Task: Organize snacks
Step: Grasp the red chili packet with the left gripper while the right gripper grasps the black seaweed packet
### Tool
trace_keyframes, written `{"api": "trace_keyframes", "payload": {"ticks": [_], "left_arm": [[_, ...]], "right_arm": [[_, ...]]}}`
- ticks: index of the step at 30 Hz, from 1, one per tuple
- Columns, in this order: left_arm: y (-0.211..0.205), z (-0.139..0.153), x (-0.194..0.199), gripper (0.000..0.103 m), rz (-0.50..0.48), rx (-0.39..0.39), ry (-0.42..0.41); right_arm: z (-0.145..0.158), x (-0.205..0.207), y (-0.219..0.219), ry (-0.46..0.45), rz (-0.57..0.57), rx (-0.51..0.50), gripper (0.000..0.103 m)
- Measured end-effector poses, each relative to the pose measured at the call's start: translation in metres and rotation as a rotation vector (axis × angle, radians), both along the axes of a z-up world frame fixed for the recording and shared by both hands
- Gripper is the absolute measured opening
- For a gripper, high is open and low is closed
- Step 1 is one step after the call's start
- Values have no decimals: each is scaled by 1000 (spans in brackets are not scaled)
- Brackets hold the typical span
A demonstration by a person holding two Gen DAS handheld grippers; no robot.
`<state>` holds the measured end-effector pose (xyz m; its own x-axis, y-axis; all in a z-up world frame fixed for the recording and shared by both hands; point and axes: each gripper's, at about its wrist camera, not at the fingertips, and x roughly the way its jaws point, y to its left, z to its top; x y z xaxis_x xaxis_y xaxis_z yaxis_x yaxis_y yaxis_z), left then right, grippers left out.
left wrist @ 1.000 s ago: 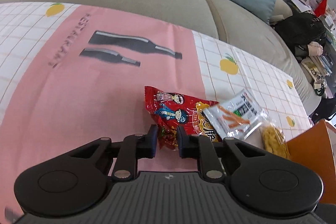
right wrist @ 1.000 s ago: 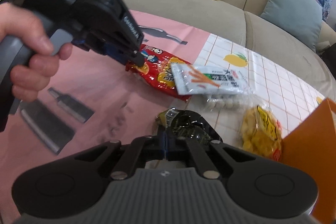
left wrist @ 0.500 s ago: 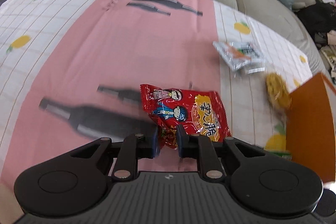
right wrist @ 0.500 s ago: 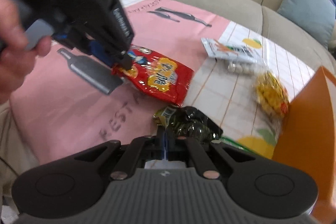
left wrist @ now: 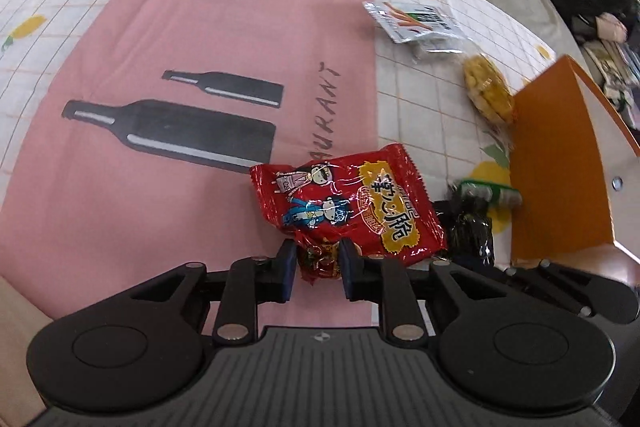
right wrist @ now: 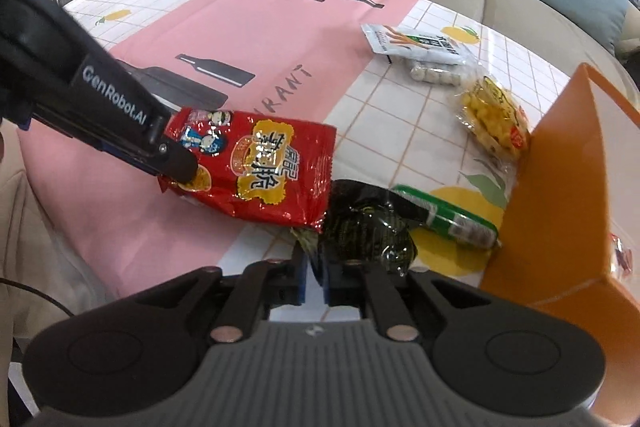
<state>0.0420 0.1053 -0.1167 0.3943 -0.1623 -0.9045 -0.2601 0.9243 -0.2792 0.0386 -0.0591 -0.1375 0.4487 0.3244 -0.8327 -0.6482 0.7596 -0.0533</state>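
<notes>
My left gripper (left wrist: 317, 263) has the crumpled corner of a red snack bag (left wrist: 352, 203) between its pads; the jaws are opening but still touch it. From the right wrist, that gripper (right wrist: 176, 163) reaches in from the left, and the red bag (right wrist: 260, 167) overlaps a black packet (right wrist: 368, 227). My right gripper (right wrist: 315, 267) sits at the black packet's near edge, jaws opening. A thin flap lies in the gap, and the pads are not pressing it. An orange box (right wrist: 560, 187) stands close on the right.
A green packet (right wrist: 452, 223) lies against the orange box. Farther back on the pink and white tablecloth (left wrist: 180, 27) are a yellow snack bag (right wrist: 492, 115), a white packet (right wrist: 416, 41) and a clear bag of pale pieces (right wrist: 436, 73). A sofa with cushions lies beyond.
Both grippers have carried their bags toward the near table edge, beside the orange box. The gap between the right pads has widened, and the red bag has tilted.
</notes>
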Motion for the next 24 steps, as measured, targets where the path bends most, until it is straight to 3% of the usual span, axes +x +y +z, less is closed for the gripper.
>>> {"api": "trace_keyframes", "payload": {"ticks": [1, 3, 7, 12, 18, 21, 24], "left_arm": [[-1, 3, -1, 28, -22, 5, -7], [-3, 9, -4, 42, -77, 20, -23], [-10, 17, -7, 51, -200, 57, -50], [-22, 30, -4, 73, -426, 121, -126], [-38, 29, 12, 81, -673, 266, -196], [-42, 20, 20, 82, -758, 279, -190], [-43, 10, 25, 82, -826, 297, -191]], "right_arm": [[2, -2, -2, -3, -1, 2, 13], [7, -5, -6, -4, -4, 9, 15], [17, -11, -14, -12, -19, 22, 22], [27, -11, -27, -37, -109, 55, 35], [25, 4, -34, -21, -247, 106, 43], [21, 9, -31, -21, -278, 104, 53], [16, 14, -30, 1, -305, 116, 53]]}}
